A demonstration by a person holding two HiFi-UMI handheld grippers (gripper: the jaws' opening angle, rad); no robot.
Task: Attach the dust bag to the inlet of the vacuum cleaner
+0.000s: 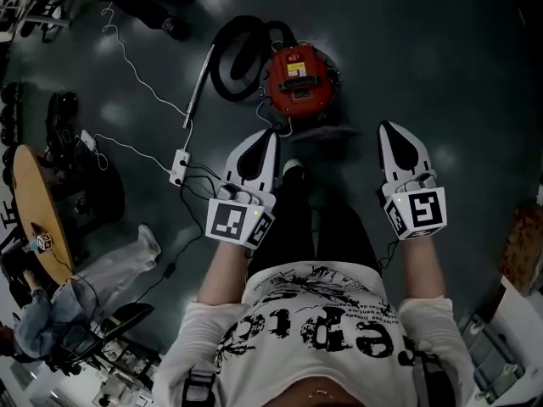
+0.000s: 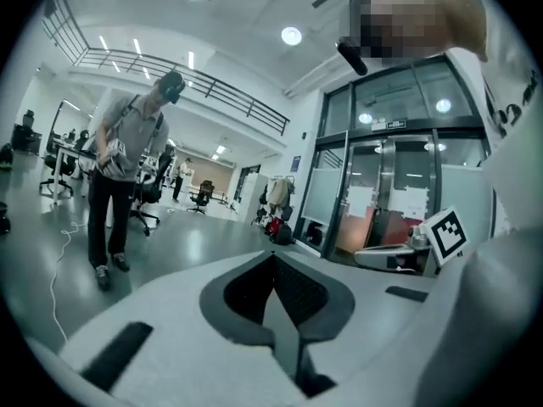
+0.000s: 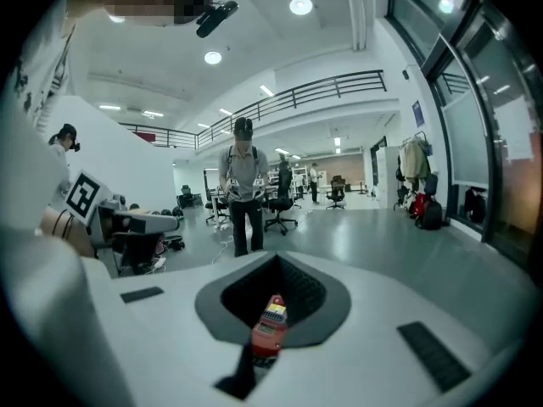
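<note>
Vacuum cleaner (image 1: 299, 79), a round red canister with a yellow label on top, sits on the dark grey floor (image 1: 441, 49) just ahead of the person's feet. Its black hose (image 1: 242, 53) coils against its left side in the head view. A pale wand (image 1: 198, 87) slants away from the hose, further left of the vacuum cleaner. A white cable (image 1: 127, 62) trails over the floor beyond the wand and reaches a white power strip (image 1: 178, 170), which lies left of the vacuum cleaner and nearer the person.

The 2 grippers are held level between the vacuum cleaner and the person's printed white T-shirt (image 1: 318, 329), and neither touches the vacuum cleaner. The left gripper (image 1: 270, 138) is clenched, its dark pads pressed flat together with nothing between them. The right gripper (image 1: 389, 132) is closed at the tips too and grasps nothing. In its own view the vacuum cleaner's red body and yellow label show through the narrow slot behind the pads.

Well apart from the vacuum cleaner, far to its left in the head view, stand a round wooden table (image 1: 34, 202) and a clear plastic bag (image 1: 119, 265). In the right gripper view a standing person (image 3: 243, 195) is further off across the hall.
</note>
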